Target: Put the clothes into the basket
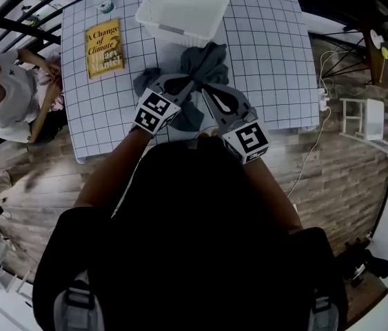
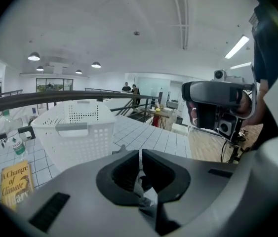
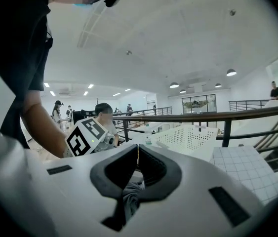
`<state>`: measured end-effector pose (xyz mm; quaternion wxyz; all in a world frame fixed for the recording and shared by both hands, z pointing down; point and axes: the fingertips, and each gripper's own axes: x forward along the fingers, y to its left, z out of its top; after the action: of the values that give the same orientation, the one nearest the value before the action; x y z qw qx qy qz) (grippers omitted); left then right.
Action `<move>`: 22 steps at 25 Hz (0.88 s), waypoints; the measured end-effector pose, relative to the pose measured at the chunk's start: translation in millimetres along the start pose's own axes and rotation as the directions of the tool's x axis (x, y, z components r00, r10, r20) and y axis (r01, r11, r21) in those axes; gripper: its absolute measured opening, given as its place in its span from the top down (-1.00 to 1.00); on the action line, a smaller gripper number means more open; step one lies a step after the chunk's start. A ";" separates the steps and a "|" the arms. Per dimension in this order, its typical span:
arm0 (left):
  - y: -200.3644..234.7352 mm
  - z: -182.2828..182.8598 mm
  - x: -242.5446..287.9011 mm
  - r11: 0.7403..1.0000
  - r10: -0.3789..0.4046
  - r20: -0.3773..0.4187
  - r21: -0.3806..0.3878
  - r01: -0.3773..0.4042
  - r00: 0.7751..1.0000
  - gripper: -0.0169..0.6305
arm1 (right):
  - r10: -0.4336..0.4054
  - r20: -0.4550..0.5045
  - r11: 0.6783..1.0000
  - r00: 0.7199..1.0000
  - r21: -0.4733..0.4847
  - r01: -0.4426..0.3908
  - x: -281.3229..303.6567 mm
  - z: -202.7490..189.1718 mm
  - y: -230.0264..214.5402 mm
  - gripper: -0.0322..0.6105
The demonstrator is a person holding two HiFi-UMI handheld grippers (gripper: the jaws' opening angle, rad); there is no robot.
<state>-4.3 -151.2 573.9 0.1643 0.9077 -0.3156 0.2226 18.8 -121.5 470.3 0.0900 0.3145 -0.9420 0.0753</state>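
Grey and crumpled, a soft fabric garment (image 1: 206, 62) is pinched by both tools at once. The left gripper (image 1: 185, 87) is closed on one fold of it, and the right gripper (image 1: 207, 94), just beside the left one, is clamped on another fold. In the left gripper view the dark jaws are seen pressed together, with a pale strip of cloth (image 2: 141, 184) caught low between them. In the right gripper view the jaws are likewise drawn together, and a grey bunch of the cloth (image 3: 129, 197) is seen hanging below them. The rest of the garment is spread ahead of both pairs of jaws and to the left of the left gripper. Whether it is raised off the surface cannot be told. Its far edge is seen to reach the near wall of a white perforated plastic basket (image 1: 180, 9), which stands straight ahead of the two tools. All of this is carried by a table covered in a white cloth with a black grid (image 1: 269, 67). A yellow paperback book (image 1: 104, 47) lies flat ahead and to the left of the left gripper, well apart from the garment. A clear plastic bottle (image 1: 102, 4) stands beyond the book. Further to the left, off the table's edge, a seated person in a white top (image 1: 7, 98) is seen
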 end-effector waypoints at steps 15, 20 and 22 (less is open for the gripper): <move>29.6 -91.0 49.1 0.999 0.036 -0.517 -0.001 -0.042 0.855 0.25 | 0.008 -0.094 0.996 0.995 0.088 0.001 21.3 -61.5 -23.9 0.85; 29.1 -97.4 63.2 1.000 0.022 -0.571 -0.001 -0.028 0.820 -0.01 | -0.002 -0.110 0.994 0.994 0.111 0.014 14.2 -69.7 -28.6 0.85; 29.0 -101.5 70.2 1.000 0.013 -0.589 0.001 -0.015 0.808 -0.14 | -0.012 -0.112 0.993 0.994 0.113 0.025 11.7 -71.8 -31.9 0.85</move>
<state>-4.3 -163.4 700.1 0.2540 0.7913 -0.2563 0.4936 37.7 -139.3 545.3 0.1249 0.3230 -0.9267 0.1458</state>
